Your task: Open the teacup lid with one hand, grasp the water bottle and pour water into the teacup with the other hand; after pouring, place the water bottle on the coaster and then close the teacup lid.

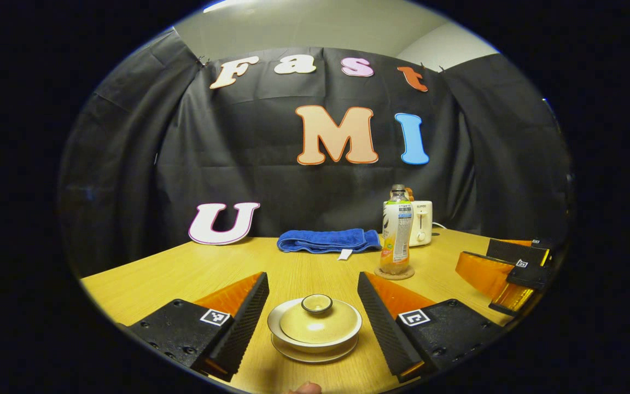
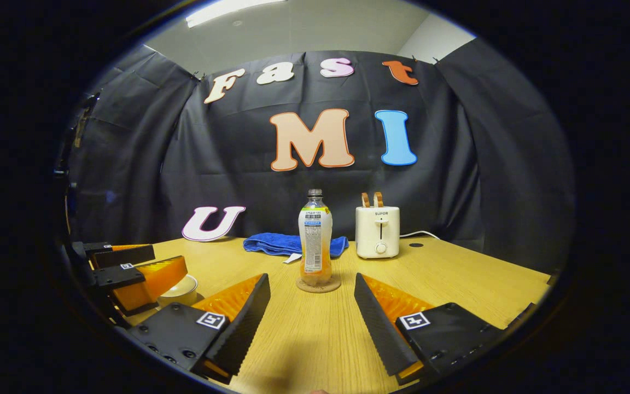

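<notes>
On the table (image 1: 184, 273) to my left, my left gripper (image 1: 313, 314) stands wide open, holding nothing, with the lidded teacup (image 1: 315, 324) between its fingers. Further right, the water bottle (image 2: 315, 241) stands on its coaster (image 2: 318, 285) ahead of my equally open, empty right gripper (image 2: 311, 317). That fits before pouring or after, so I'd keep both hands level and clear.
</notes>
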{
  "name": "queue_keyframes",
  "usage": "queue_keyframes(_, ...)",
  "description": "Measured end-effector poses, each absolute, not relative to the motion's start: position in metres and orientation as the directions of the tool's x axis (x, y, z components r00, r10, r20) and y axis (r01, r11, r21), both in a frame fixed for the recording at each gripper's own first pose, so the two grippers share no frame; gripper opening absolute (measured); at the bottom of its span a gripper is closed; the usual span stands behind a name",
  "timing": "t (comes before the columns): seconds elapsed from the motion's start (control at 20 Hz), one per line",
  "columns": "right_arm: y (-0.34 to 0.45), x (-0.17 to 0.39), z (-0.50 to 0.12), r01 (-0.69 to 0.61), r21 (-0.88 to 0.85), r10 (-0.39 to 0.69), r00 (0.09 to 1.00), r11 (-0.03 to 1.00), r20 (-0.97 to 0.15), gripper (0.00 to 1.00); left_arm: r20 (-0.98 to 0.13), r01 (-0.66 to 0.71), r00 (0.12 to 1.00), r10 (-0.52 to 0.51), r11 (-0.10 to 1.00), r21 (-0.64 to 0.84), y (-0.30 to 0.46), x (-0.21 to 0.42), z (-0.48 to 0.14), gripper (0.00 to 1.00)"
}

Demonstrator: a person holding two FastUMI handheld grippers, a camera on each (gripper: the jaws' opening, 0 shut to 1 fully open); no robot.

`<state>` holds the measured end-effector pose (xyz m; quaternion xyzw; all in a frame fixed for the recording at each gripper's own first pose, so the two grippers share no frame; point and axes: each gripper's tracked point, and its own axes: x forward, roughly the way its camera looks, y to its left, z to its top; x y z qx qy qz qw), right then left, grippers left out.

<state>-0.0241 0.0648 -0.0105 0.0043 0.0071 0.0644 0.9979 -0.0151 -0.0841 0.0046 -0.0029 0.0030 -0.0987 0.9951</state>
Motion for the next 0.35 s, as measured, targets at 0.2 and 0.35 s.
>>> queue_keyframes(0.2,0.0630,-0.0241,-0.0101,-0.121,0.009,0.121,0.993,0.993,-0.011,0.98,-0.003,0.187,0.982,-0.187,0.982,-0.005,-0.0830,-0.0155,0.0043,0.95)
queue_keyframes(0.35,0.0628,-0.0243,-0.0102,-0.121,0.009,0.121,0.993,0.993,-0.012,0.98,-0.003,0.187,0.982,-0.187,0.982,-0.005,-0.0833,-0.0149,0.0044,0.95)
